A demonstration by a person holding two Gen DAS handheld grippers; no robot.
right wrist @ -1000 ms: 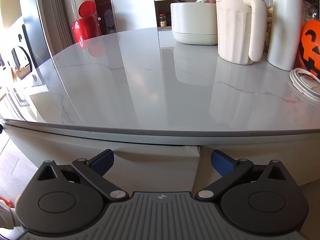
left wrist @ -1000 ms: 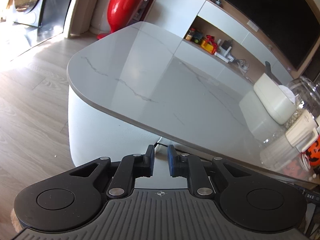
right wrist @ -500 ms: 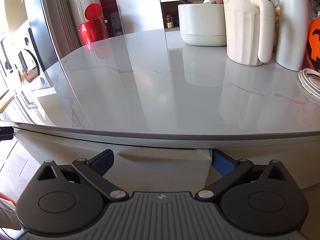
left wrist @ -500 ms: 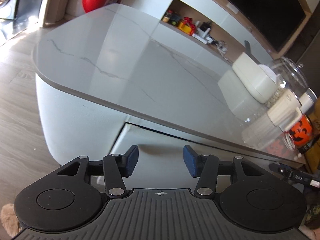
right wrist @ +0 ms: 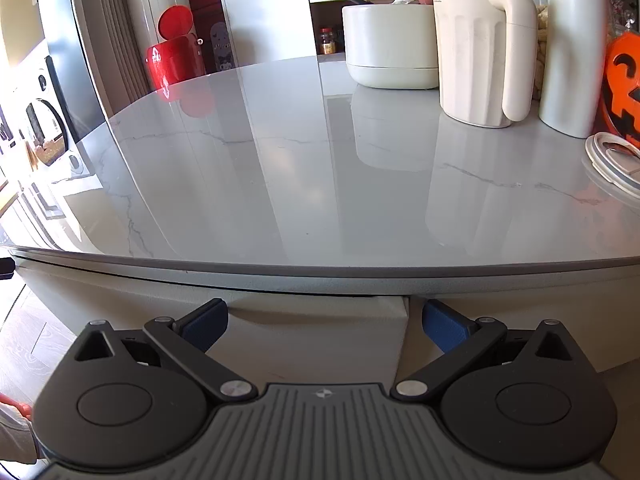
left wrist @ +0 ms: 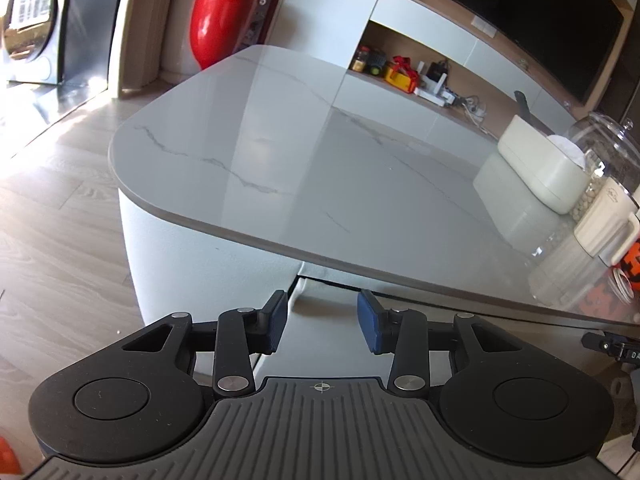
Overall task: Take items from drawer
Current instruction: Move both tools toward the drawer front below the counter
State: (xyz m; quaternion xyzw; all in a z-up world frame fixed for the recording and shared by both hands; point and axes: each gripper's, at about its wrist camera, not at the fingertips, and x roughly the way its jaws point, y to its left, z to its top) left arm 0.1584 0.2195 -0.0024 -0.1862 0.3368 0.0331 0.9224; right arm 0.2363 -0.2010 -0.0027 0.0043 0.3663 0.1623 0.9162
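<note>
The white drawer front (right wrist: 312, 336) sits just under the grey edge of the marble tabletop (right wrist: 320, 184). My right gripper (right wrist: 324, 320) is wide open, its blue fingers on either side of that panel close to its right end. In the left wrist view the same drawer front (left wrist: 320, 332) shows its left end, with a dark gap beside it. My left gripper (left wrist: 322, 322) is open right in front of it, holding nothing. The drawer's inside is hidden.
On the tabletop at the right stand a cream bowl-shaped container (right wrist: 390, 50), a cream jug (right wrist: 480, 52), a tall white bottle (right wrist: 574, 44), an orange pumpkin bucket (right wrist: 624, 76) and a glass jar (left wrist: 608, 148). A red bin (left wrist: 220, 20) stands on the wood floor (left wrist: 60, 240).
My left gripper went from nearly shut to open and has shifted in front of the drawer's left end. The right gripper stays wide open at the drawer front with only slight drift.
</note>
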